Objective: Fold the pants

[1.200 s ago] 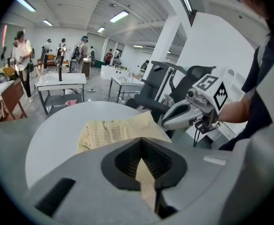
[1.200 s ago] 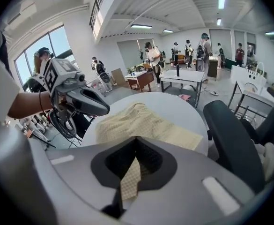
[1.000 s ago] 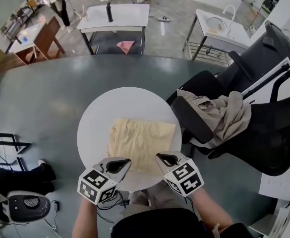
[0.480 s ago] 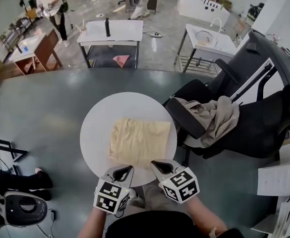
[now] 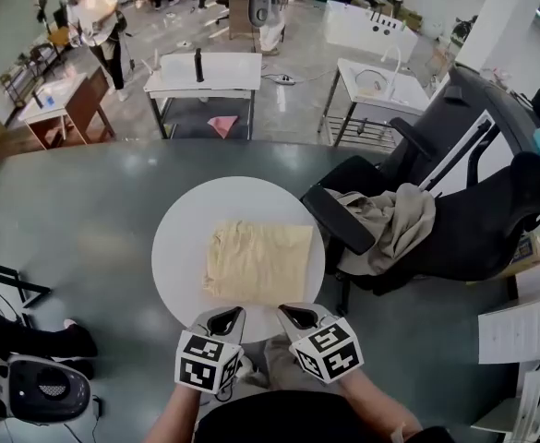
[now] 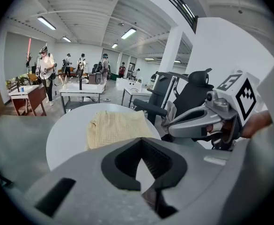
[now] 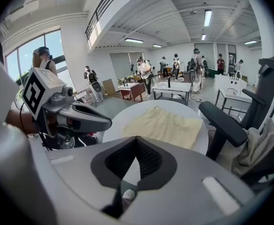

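Presently, both jaw pairs are closed together with nothing between them. The left gripper [image 5: 227,316] and right gripper [image 5: 294,314] hover side by side at the near edge of the round white table [image 5: 173,238]. The folded yellow pants [image 5: 256,261] lie flat at its centre. A black office chair [image 5: 454,220] bearing a beige garment [image 5: 394,220] stands just to the right, on a grey floor [image 5: 76,220].

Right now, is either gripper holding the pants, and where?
Nothing is held. Left gripper and right gripper are shut and empty, clear of the pants lying folded on the table.
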Demonstrator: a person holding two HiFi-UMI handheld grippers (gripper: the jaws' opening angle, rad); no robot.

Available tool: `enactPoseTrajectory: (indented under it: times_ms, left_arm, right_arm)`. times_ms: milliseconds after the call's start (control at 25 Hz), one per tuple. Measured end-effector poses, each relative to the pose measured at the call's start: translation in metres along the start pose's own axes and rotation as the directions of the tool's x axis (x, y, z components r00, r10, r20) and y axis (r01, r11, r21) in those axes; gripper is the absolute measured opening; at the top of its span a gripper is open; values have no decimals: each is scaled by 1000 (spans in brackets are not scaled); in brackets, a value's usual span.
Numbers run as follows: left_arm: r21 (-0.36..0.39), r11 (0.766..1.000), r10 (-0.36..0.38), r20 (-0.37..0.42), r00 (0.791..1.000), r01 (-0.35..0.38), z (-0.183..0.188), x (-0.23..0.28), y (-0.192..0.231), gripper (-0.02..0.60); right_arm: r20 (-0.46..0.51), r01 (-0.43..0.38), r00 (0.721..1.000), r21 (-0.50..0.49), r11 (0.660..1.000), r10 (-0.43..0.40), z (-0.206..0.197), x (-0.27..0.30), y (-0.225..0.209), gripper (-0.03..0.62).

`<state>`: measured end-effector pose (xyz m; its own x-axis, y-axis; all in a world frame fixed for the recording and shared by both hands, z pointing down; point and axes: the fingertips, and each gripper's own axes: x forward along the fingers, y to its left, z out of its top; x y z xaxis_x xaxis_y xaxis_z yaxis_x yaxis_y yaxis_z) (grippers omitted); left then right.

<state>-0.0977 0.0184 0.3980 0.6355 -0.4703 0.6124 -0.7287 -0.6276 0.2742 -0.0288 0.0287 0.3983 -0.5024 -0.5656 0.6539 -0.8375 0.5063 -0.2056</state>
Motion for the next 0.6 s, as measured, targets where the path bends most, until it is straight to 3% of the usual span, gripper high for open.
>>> enactPoseTrajectory:
  times_ms: [240, 600]
  left_arm:
    - [-82, 996, -25, 13, 1000, 26, -11, -6, -3, 0]
    - [-97, 995, -24, 5, 1000, 24, -11, -14, -2, 2]
  right_arm:
    - [-12, -8, 1000, -2, 1000, 8, -8, -4, 3, -2]
    - [12, -49, 999, 19, 999, 48, 3, -4, 9, -3]
